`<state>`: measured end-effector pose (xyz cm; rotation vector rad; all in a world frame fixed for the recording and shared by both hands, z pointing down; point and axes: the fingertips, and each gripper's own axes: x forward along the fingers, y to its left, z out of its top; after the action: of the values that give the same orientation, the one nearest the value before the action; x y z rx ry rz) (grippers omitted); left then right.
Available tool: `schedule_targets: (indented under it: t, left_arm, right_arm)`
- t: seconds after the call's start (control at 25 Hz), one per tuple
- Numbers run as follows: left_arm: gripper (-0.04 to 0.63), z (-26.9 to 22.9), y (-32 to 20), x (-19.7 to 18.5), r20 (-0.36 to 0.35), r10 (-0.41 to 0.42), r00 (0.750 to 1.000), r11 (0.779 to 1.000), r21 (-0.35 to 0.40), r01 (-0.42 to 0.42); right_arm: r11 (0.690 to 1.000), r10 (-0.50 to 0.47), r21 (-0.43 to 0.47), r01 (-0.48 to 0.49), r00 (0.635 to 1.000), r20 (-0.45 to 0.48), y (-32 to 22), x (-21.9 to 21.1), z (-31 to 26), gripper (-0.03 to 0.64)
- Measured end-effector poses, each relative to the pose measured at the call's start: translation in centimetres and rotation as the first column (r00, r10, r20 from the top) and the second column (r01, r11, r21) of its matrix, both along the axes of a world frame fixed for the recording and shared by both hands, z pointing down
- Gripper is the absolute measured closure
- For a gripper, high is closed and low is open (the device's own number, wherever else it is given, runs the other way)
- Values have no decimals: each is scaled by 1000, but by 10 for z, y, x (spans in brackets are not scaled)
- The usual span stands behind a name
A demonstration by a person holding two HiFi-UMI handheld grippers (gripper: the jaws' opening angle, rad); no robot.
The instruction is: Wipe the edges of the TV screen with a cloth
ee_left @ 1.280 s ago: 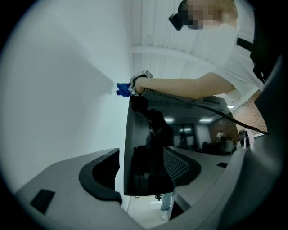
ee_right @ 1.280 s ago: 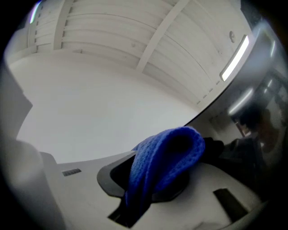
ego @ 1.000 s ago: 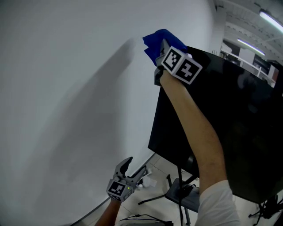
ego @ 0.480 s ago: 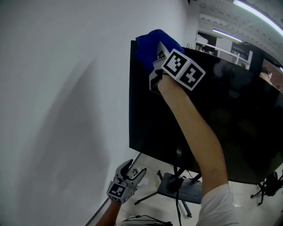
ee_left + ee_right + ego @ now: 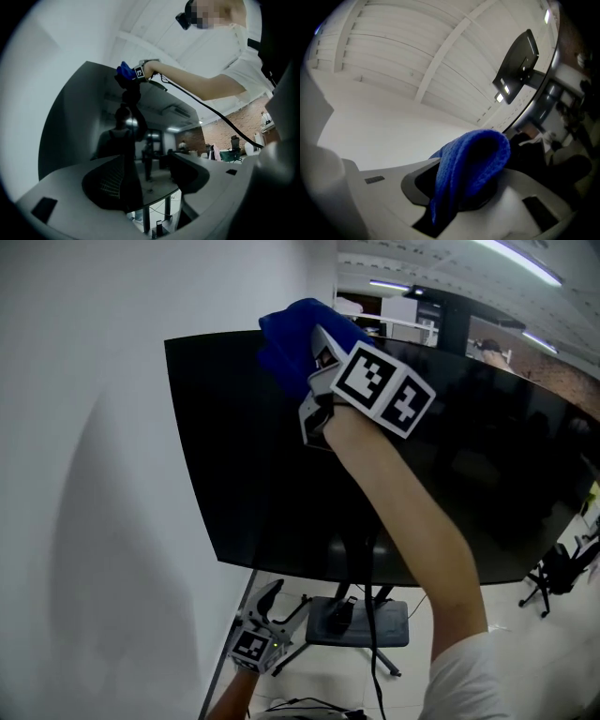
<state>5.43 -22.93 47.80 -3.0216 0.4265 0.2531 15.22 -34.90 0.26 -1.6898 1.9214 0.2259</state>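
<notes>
The big black TV screen (image 5: 281, 493) stands on a floor stand beside a white wall. My right gripper (image 5: 314, 357) is raised to the screen's top edge, a little right of the top left corner, and is shut on a blue cloth (image 5: 291, 329) that lies against that edge. In the right gripper view the folded cloth (image 5: 468, 168) bulges out between the jaws of the right gripper (image 5: 464, 192). My left gripper (image 5: 274, 607) hangs low below the screen, open and holding nothing. From the left gripper view I see the screen (image 5: 79, 126) and the cloth (image 5: 124, 72) high up.
A white wall (image 5: 84, 474) runs close along the screen's left side. Under the screen are the stand's base and legs (image 5: 356, 620) with a cable. An office chair (image 5: 555, 573) stands at the far right on the tiled floor.
The right gripper has carried the cloth from the screen's top left corner rightward along the top edge. The head view has turned, showing more of the screen. The left gripper stays low.
</notes>
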Motion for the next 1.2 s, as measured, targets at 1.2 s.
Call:
schedule_targets:
  t: [1.2]
  left_arm:
    - [311, 6, 125, 169, 34, 317, 948, 948, -33, -316]
  right_arm:
    - [845, 534, 14, -534, 844, -49, 343, 311, 92, 534]
